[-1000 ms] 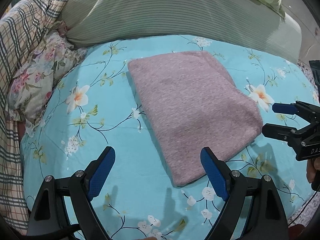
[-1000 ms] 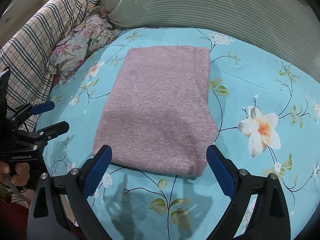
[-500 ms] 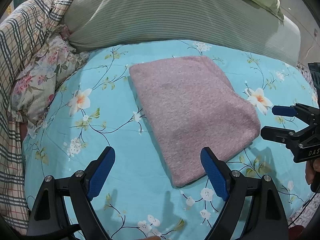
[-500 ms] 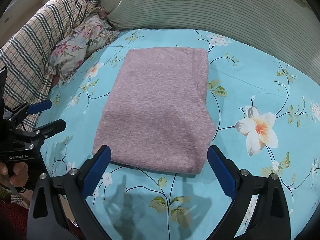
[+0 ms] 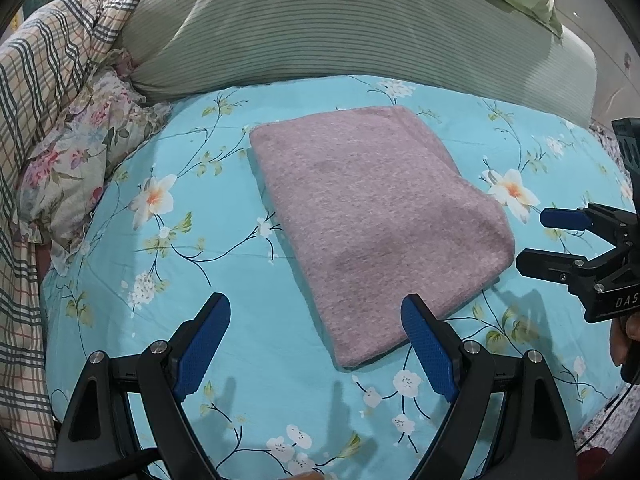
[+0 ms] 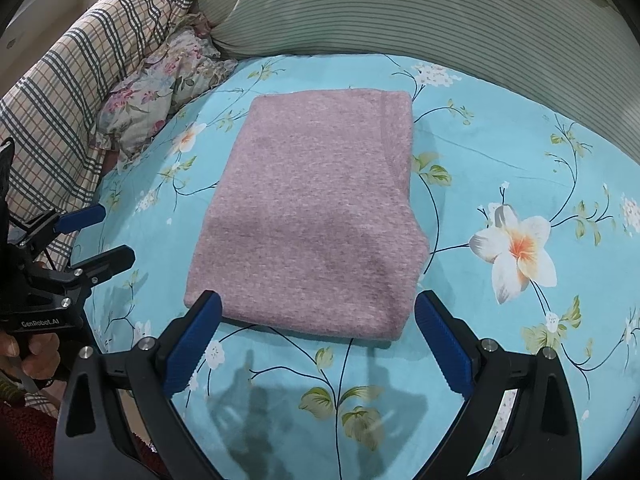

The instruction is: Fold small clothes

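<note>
Fuzzy matt knit garment (image 5: 372, 224) on smooth printed cotton-like sheet (image 5: 224, 264); ribbed striped pillow (image 5: 320, 28).

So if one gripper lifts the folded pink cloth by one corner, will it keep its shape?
Probably not. The folded pink cloth looks like soft knit, lying in loose layers with rounded edges, so it would likely droop and unfold. It seems light. On the floral sheet it may drag rather than slide.

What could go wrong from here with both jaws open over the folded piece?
1. The pink folded garment lies on a soft floral sheet; a pinch may catch sheet too.
2. A one-sided grab by the left gripper or right gripper could open the fold.
</note>
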